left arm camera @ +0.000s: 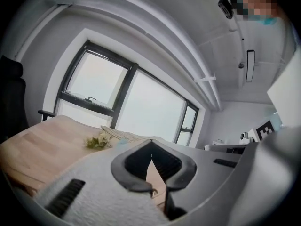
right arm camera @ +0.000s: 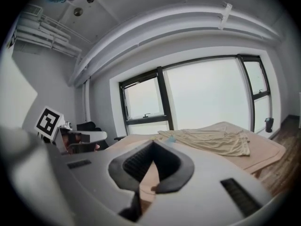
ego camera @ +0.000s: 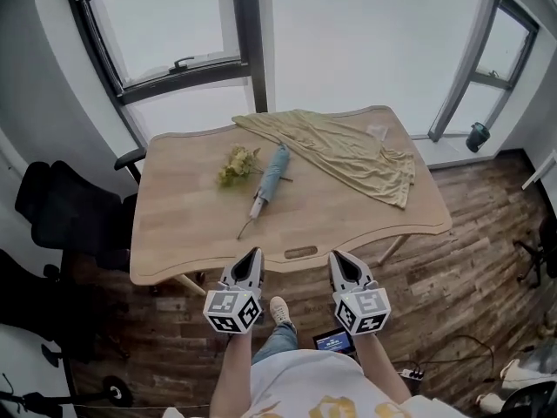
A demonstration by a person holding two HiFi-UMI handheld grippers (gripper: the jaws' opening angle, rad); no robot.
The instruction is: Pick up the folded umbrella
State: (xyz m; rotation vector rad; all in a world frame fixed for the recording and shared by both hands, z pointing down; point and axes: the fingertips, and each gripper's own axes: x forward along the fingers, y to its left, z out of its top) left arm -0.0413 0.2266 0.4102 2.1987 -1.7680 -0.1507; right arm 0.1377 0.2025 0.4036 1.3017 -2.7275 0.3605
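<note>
The folded umbrella (ego camera: pixel 271 177), light blue with a white handle, lies slantwise in the middle of the wooden table (ego camera: pixel 183 233). My left gripper (ego camera: pixel 252 254) and right gripper (ego camera: pixel 337 257) hover side by side at the table's near edge, both pointed toward it, well short of the umbrella. Both have their jaws together with nothing between them. In the left gripper view, past the shut left gripper (left arm camera: pixel 151 145), only a sliver of the umbrella (left arm camera: pixel 121 141) shows. In the right gripper view a blue bit of the umbrella (right arm camera: pixel 170 138) peeks over the shut right gripper (right arm camera: pixel 153 143).
A bunch of yellow-green flowers (ego camera: pixel 237 165) lies touching the umbrella's left side. A beige cloth (ego camera: pixel 348 151) is spread over the far right of the table. A black office chair (ego camera: pixel 70 207) stands at the left. Windows run behind the table.
</note>
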